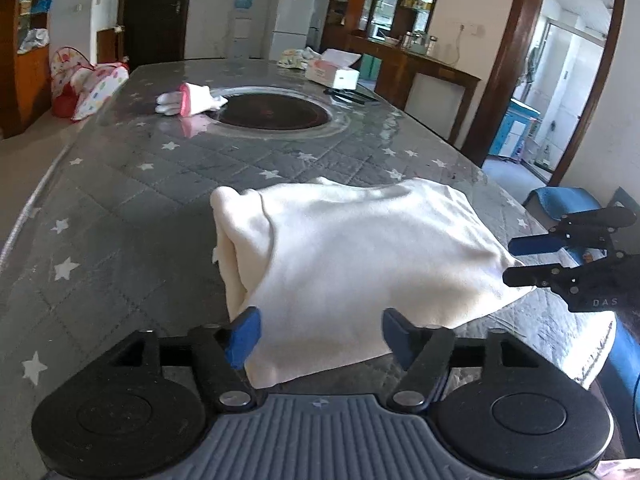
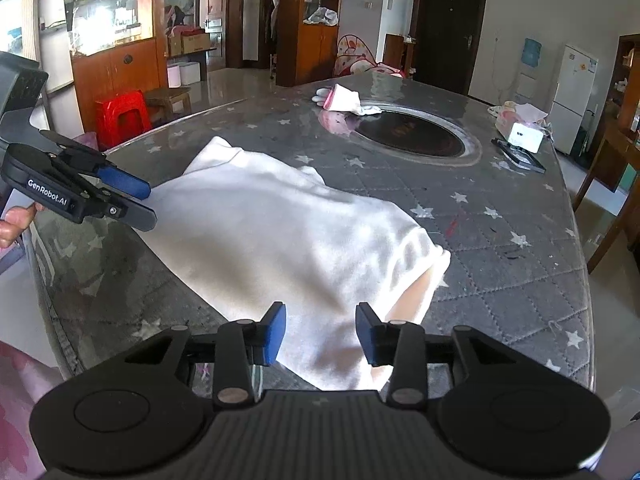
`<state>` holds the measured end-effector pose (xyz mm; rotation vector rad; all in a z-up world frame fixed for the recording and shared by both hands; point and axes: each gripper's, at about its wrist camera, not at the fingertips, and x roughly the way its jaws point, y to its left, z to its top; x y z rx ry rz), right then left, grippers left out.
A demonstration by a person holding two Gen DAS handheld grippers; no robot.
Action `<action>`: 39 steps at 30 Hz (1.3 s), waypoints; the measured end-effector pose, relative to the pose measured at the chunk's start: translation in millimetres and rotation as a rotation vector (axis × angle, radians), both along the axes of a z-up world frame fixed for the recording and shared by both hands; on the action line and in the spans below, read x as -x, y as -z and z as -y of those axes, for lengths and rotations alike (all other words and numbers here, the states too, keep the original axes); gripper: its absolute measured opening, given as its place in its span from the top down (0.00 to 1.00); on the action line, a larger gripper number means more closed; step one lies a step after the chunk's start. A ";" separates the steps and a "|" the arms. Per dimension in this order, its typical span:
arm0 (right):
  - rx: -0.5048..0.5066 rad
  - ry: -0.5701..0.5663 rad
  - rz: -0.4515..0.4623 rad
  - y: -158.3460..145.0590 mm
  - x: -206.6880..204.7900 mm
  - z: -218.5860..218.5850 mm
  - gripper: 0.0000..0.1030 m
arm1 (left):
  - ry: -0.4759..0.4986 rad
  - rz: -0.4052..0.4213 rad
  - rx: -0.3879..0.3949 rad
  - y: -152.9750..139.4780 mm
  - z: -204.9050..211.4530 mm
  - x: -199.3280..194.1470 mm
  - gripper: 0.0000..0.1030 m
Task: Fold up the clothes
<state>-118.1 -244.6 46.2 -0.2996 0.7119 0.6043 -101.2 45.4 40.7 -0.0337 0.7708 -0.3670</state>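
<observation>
Here, the left gripper (image 1: pixel 320 334) is seen angled downward over the near edge of a white garment (image 1: pixel 360 264), its two blue-padded fingers (image 1: pixel 242 336) spread wide. The cloth lies between them, but no pad is pressed on it; the jaws stand apart. In the right wrist view the same gripper (image 2: pixel 132 202) is seen from the side at the far left, held just above the garment's edge, with part of a hand (image 2: pixel 14 220) visible behind it.

The right gripper (image 2: pixel 320 332) is likewise tilted downward at the opposite near corner of the garment (image 2: pixel 288 240). Its two blue pads (image 2: pixel 276 330) are parted more narrowly, the cloth's corner is seen between them, and a gap is left on each side, so nothing is clamped. From the left wrist view this gripper (image 1: pixel 520 258) is seen at the right edge, its fingertips at the garment's side.

One white garment is counted, folded into a rough block and laid flat on the grey quilted table cover (image 1: pixel 120 240) printed with white stars, close to the near edge of the table. Two grippers are counted, each with two fingers. Farther along the table, one dark round inset (image 1: pixel 272 110) is seen, with one small pink and white bundle of cloth (image 1: pixel 188 100) touching its rim. One white tissue box (image 1: pixel 334 74) is set beyond it, and one flat dark item (image 2: pixel 520 156) lies just beside that box.
</observation>
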 end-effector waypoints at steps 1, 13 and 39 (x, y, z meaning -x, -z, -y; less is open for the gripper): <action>-0.005 -0.001 -0.001 -0.1 -0.8 -1.5 0.62 | -0.009 0.005 -0.008 -0.8 0.1 0.6 0.24; -0.014 -0.075 0.024 -2.3 -1.4 -35.1 0.52 | -0.174 0.007 -0.006 -7.7 -25.8 -5.6 0.00; 0.039 -0.365 0.050 -8.4 13.5 -127.3 0.49 | -0.262 0.002 0.002 -11.1 -49.2 -13.4 0.00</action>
